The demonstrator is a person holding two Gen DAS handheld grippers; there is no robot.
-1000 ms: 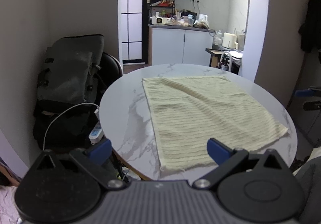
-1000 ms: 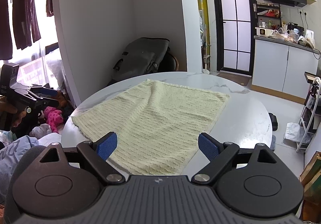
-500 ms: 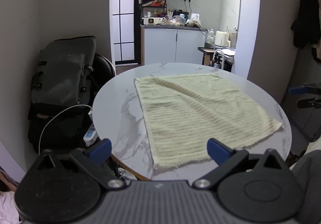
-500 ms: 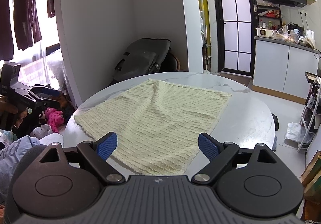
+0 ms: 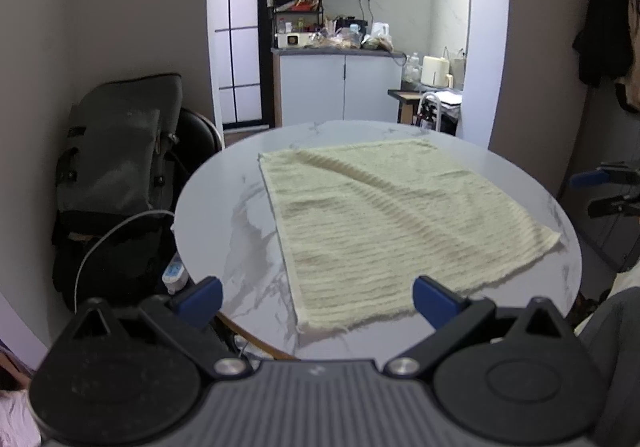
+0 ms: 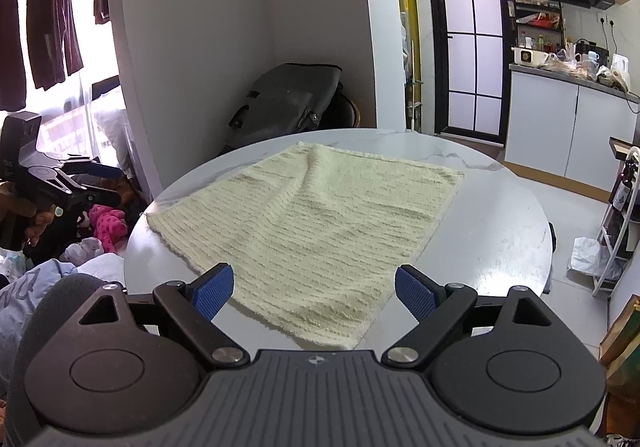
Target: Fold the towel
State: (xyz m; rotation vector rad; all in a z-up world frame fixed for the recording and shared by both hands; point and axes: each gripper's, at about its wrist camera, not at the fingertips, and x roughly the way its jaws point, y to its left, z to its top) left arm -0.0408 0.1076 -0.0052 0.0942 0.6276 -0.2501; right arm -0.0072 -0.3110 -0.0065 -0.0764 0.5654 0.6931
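- We see a pale yellow ribbed towel (image 5: 384, 223) spread flat in a single layer on a round marble-patterned desk (image 5: 224, 223), with one soft ridge running across its far half.
- From the right wrist view the same towel (image 6: 320, 223) reaches nearly to the desk's (image 6: 492, 231) near edge, its closest corner lying between our blue pads.
- Our left tool (image 5: 318, 297) hangs just short of the desk's near rim with its jaws spread wide — nothing sits between the pads, and they touch neither cloth nor desk.
- Our right tool (image 6: 314, 289) is likewise wide apart and empty, poised above the towel's near corner without pressing on it.
- In the right wrist view the left tool (image 6: 64, 183) also shows at the far left, held in a hand (image 6: 40, 219) well apart from the desk.
- In the left wrist view the right tool (image 5: 608, 189) shows at the right edge, off the desk.
- Behind the desk a grey backpack (image 5: 116, 151) rests on a dark chair (image 5: 200, 131) — a white cable (image 5: 116, 231) loops in front of it.
- Further back stands a white kitchen cabinet (image 5: 340, 91) with a cluttered top, beside a black-framed glass door (image 5: 240, 35).
- A pink soft toy (image 6: 108, 221) lies on the floor to the left of the desk.
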